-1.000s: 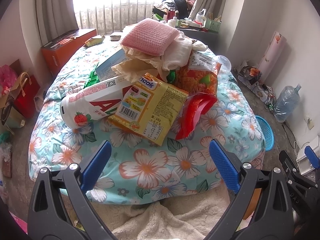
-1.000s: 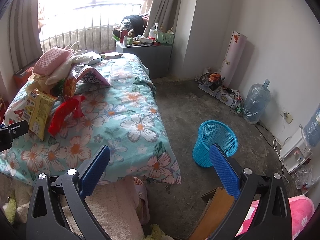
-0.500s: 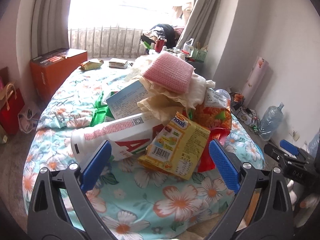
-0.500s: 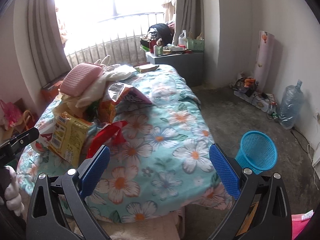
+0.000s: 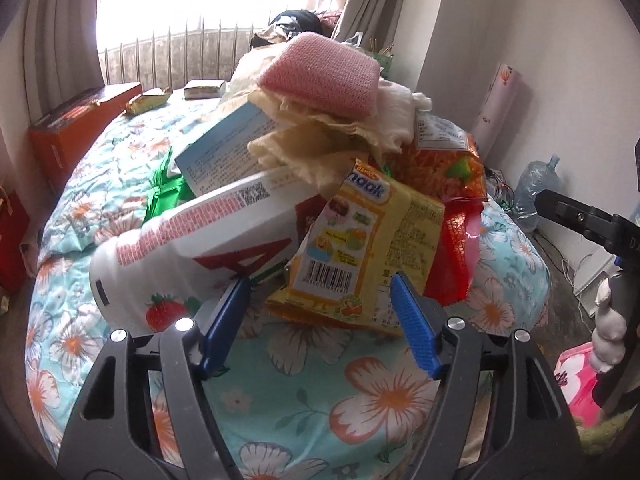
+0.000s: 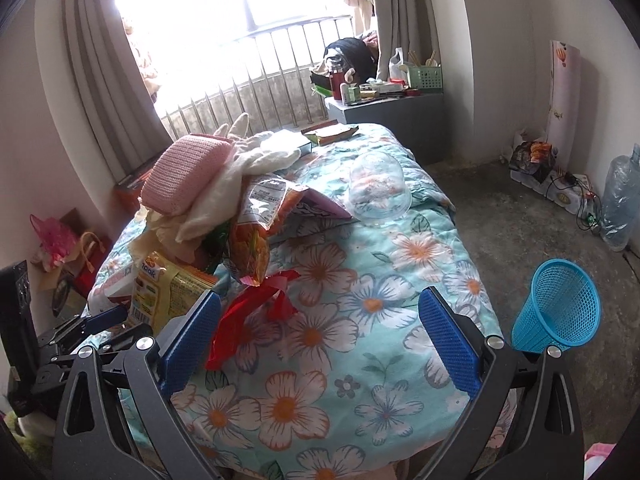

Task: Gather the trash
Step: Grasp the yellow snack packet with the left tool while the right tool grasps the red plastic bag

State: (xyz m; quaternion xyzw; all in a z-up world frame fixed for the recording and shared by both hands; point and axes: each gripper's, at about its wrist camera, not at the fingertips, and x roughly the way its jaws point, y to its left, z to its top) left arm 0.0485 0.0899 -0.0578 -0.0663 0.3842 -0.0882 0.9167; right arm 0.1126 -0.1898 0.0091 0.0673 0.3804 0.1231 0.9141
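Observation:
A pile of trash lies on the flowered quilt (image 5: 360, 392): a yellow snack packet (image 5: 360, 240), a white strawberry-print carton (image 5: 192, 240), a red wrapper (image 5: 456, 248), an orange noodle bag (image 5: 440, 168), a blue-and-white box (image 5: 224, 148) and a pink knitted cloth (image 5: 320, 76) on top. My left gripper (image 5: 318, 284) is at the pile's front and its jaws are closing. The yellow packet's lower edge lies between them, and the pads do not press it. My right gripper (image 6: 320, 296) hovers open over the quilt beside the red wrapper (image 6: 256, 312), holding nothing.
A blue mesh basket (image 6: 556, 308) stands on the floor right of the bed. A clear plastic bowl (image 6: 378, 188) lies upside down further up the quilt. A grey cabinet (image 6: 384, 120) with clutter sits by the window, and a water jug (image 6: 620, 200) by the right wall.
My left gripper came forward and down to the pile, and its jaws narrowed around the yellow packet's edge. My right gripper swung left, from the floor and basket towards the bed.

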